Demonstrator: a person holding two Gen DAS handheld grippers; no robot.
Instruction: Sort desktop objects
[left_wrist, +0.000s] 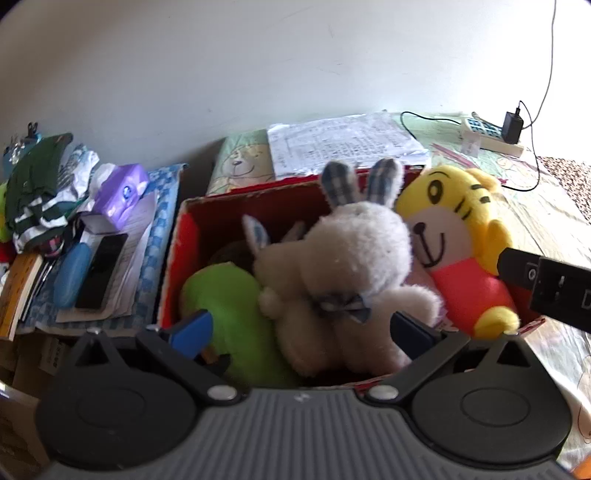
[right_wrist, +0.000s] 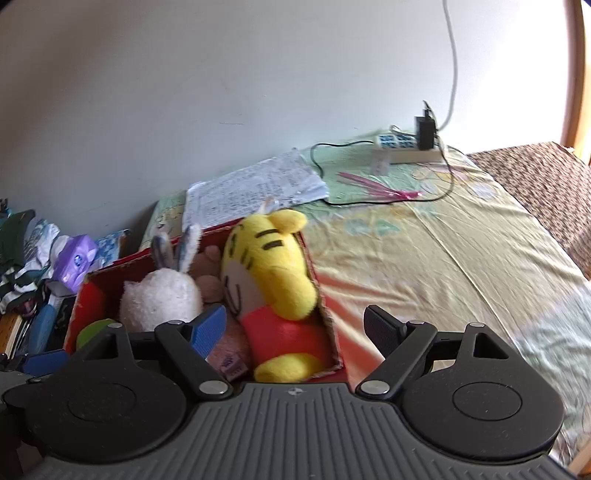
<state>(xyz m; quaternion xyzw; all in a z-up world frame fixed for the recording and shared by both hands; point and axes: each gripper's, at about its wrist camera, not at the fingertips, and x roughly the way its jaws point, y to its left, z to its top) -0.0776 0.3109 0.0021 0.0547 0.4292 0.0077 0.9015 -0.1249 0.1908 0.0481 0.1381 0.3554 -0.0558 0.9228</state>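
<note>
A red cardboard box (left_wrist: 173, 266) stands on a bed sheet, full of plush toys. In it lie a white rabbit (left_wrist: 354, 251), a yellow tiger in a red shirt (left_wrist: 454, 229) leaning on the right wall, and a green plush (left_wrist: 229, 295) at the left. My left gripper (left_wrist: 303, 332) hangs open just above the box, its blue pads either side of the rabbit's body. My right gripper (right_wrist: 295, 328) is open too, over the tiger's (right_wrist: 273, 273) lower half and the box's right wall (right_wrist: 325, 306). The rabbit (right_wrist: 159, 295) sits left of it.
A stack of papers (left_wrist: 343, 144) lies behind the box. A power strip with a black charger (right_wrist: 413, 147) and its cable are at the far right. Left of the box are a purple tissue pack (left_wrist: 118, 192), clothes (left_wrist: 40, 192), books and a black device (left_wrist: 103, 269).
</note>
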